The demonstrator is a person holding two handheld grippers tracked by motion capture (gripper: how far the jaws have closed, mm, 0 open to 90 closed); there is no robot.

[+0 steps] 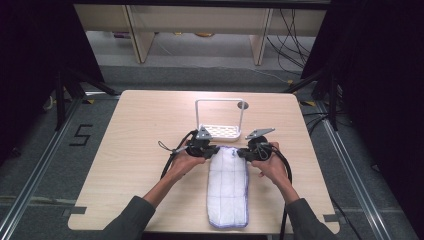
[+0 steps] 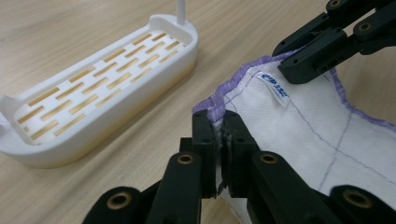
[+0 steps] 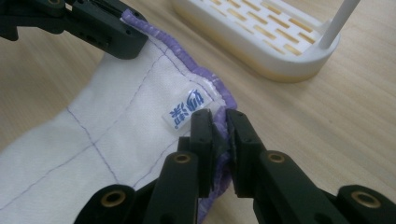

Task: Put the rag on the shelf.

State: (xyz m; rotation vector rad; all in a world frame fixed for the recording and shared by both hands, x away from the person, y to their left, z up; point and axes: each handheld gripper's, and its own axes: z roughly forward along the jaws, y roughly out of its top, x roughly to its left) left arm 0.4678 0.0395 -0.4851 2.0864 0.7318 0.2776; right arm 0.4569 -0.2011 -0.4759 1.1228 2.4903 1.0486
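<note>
A white cloth (image 1: 228, 190) with a purple hem lies on the worktop, running from near the front edge toward the middle. The left tongs (image 2: 218, 135) are clamped on its far left corner, and the right tongs (image 3: 219, 133) are clamped on its far right corner, beside the sewn label (image 3: 187, 110). Just behind the cloth, toward the back edge, stands a white slotted rack (image 1: 221, 131).

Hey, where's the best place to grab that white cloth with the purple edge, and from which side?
Grip the white cloth by the two far corners of its short purple-stitched hem, one from each side. It lies flat and long, so the corners probably lift it evenly. The left gripper and right gripper are already shut on that hem, beside the white rack.
</note>
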